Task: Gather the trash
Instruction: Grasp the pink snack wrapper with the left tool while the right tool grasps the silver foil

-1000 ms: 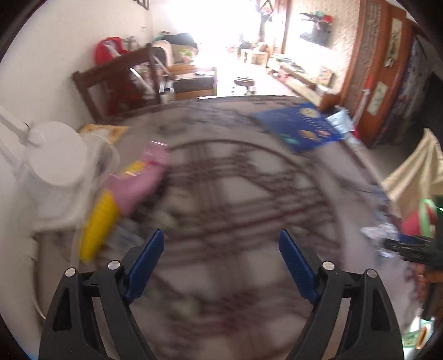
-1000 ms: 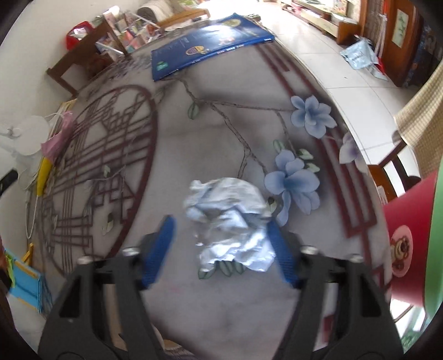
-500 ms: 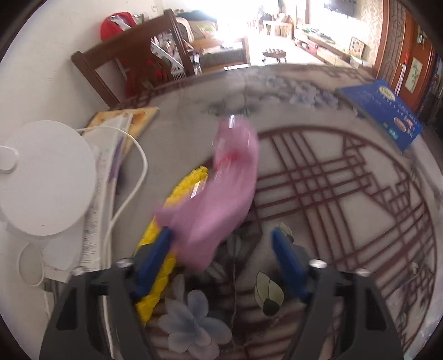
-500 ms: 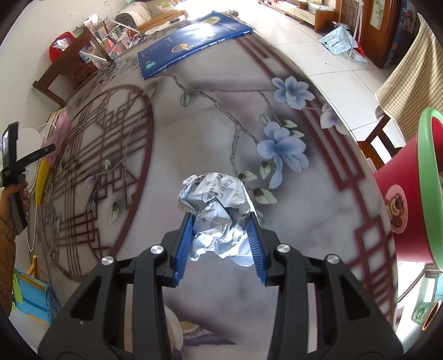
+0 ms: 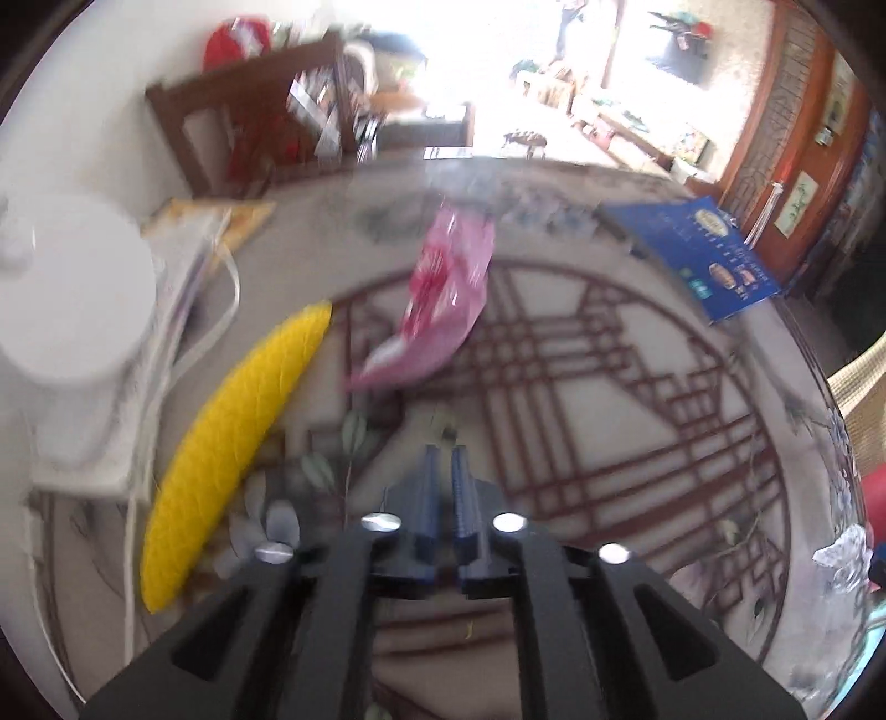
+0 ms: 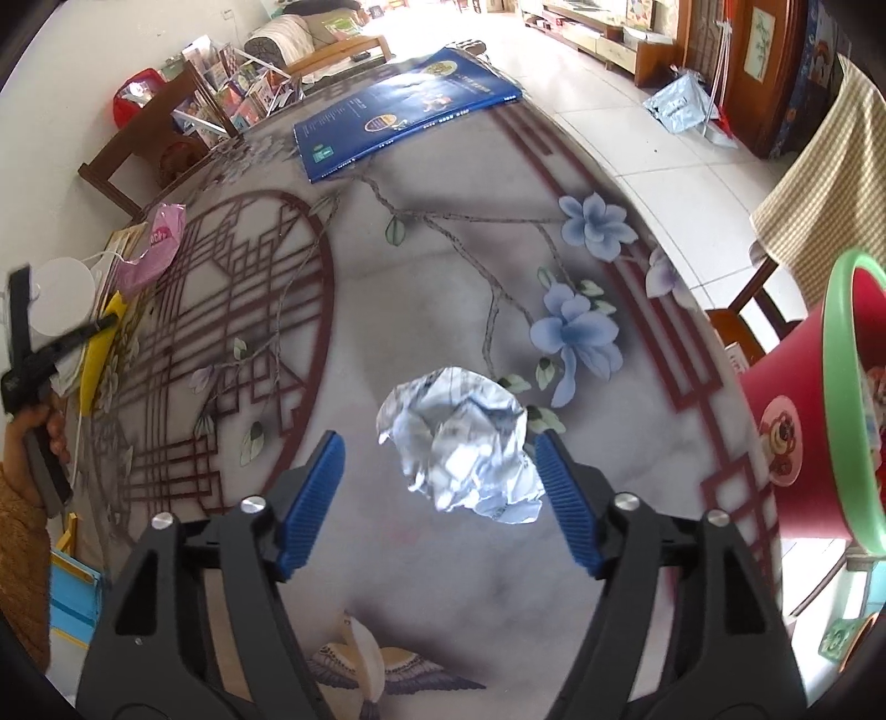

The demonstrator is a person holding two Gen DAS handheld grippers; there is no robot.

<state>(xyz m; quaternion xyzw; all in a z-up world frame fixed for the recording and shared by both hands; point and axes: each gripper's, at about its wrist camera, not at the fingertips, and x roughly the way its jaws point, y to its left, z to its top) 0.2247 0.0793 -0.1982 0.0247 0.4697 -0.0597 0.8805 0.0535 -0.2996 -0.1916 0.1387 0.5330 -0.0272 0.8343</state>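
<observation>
Home: painted table (image 6: 443,310), sofa (image 6: 310,33), chair (image 5: 249,138).

A crumpled shiny silver foil ball (image 6: 462,443) is seen on the glossy, smooth marble-patterned table (image 6: 443,249); ribbed blue pads (image 6: 565,495) look rubbery.

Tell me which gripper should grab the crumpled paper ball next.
Right. The right gripper is open with the crumpled paper ball between its fingers. The left gripper is shut, empty, and across the table.
</observation>
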